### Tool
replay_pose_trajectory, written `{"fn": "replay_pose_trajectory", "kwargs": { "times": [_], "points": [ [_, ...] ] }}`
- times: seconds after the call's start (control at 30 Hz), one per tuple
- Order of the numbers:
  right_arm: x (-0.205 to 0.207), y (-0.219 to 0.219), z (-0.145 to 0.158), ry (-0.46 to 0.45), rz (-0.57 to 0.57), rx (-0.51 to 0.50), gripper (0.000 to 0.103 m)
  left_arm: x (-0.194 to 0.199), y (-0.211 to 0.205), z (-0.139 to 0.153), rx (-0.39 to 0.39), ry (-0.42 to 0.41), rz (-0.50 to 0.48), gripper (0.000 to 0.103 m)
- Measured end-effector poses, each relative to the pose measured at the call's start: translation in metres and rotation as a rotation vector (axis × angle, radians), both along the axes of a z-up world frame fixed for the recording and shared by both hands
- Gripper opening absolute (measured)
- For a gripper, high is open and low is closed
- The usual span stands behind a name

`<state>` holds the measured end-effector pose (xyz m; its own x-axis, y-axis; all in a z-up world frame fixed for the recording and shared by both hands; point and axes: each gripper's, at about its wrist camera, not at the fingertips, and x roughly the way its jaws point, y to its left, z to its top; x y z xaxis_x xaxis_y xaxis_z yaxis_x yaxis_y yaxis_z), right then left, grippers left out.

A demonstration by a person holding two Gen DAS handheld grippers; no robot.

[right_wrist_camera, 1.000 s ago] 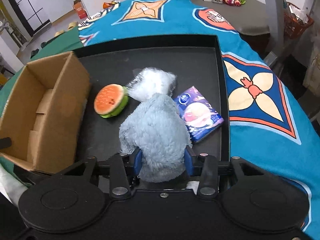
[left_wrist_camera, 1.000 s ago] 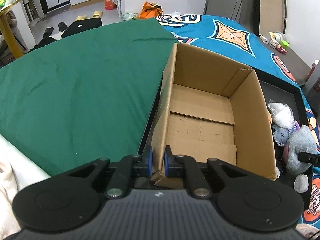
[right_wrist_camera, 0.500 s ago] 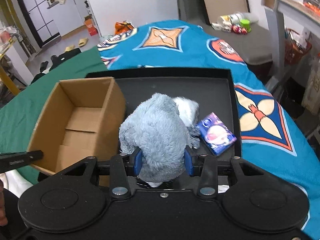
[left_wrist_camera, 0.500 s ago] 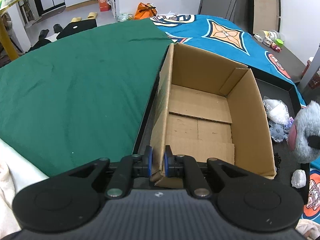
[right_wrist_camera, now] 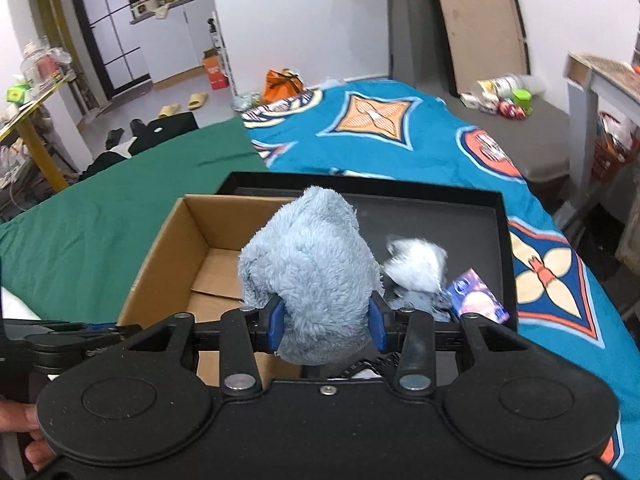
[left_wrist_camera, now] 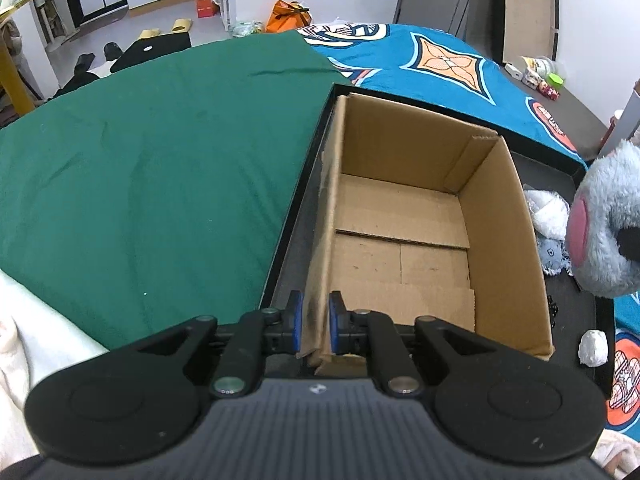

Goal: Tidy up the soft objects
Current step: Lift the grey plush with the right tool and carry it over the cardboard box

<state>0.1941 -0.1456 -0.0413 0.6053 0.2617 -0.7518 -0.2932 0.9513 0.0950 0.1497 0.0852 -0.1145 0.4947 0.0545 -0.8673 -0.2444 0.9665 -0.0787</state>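
Clamped between the blue pads of the right gripper is a grey-blue plush toy, gripped at its lower part. Its long axis runs up and away from the gripper, with the rounded top pointing toward the far side of the bed. It is held in the air over the right wall of the cardboard box, above the black tray. From the left wrist view the same toy is seen at the right edge, a pink patch facing the box, higher than its rim.

Just past the toy, a pale fluffy item in clear wrap and a small purple packet lie on the tray floor. The box stands open and empty in the left part of the tray.

The left gripper is closed tight on the near left corner of the box wall, one pad on each side of the cardboard. A green cloth and a blue patterned bedspread are spread under and around the tray.
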Motion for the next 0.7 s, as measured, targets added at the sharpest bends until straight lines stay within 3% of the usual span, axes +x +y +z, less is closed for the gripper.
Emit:
{"fn": "replay_pose_trajectory", "kwargs": {
  "times": [0.2,0.7],
  "points": [
    [-0.004,0.014,0.005,-0.032,0.039,-0.001,0.040,-0.004,0.002,0.002,-0.010,-0.028,0.015,0.012],
    [0.010,0.055,0.001,-0.009,0.139,0.033,0.041,0.001,0.010,-0.003,-0.067,-0.061,0.041,0.010]
  ]
}}
